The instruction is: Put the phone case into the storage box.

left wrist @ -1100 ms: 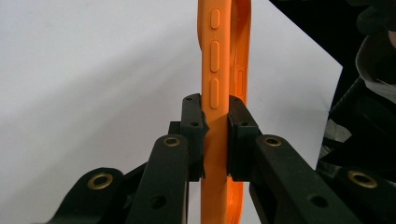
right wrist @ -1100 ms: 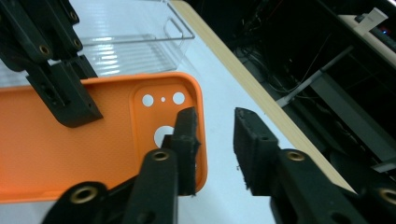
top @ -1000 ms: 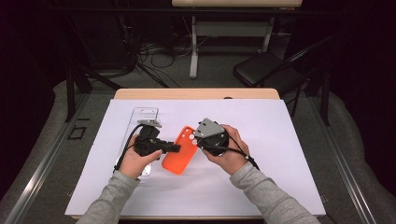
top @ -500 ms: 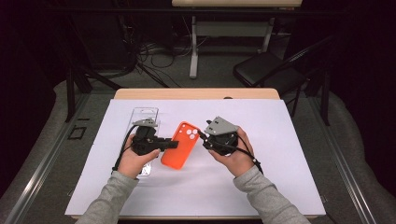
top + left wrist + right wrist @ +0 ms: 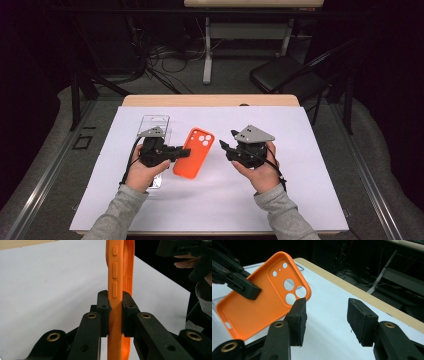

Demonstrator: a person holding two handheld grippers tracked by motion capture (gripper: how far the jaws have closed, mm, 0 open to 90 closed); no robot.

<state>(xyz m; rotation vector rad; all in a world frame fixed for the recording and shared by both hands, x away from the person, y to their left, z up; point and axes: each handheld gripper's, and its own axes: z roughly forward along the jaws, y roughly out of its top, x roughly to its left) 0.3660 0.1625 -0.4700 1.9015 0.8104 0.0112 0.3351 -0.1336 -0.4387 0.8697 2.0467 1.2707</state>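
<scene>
An orange phone case [image 5: 194,152] hangs just above the white sheet, camera holes at its far end. My left gripper [image 5: 184,152] is shut on its left edge. In the left gripper view the pads [image 5: 103,312] pinch the case [image 5: 116,277] on both sides. My right gripper [image 5: 226,142] is to the right of the case, apart from it. Its jaws have just been opening and have nothing between them. The right gripper view has the gripper [image 5: 325,317] open, with the case's inside [image 5: 262,305] off to the left and a left jaw [image 5: 239,285] on the case.
A clear plastic case [image 5: 154,125] lies on the white sheet [image 5: 300,165] under my left hand. The wooden table edge [image 5: 210,100] runs along the back. A black chair [image 5: 285,75] and a desk frame stand on the floor beyond.
The right gripper has drawn away from the orange case towards the right, and its jaws stand wider. The left gripper has kept its hold and its place.
</scene>
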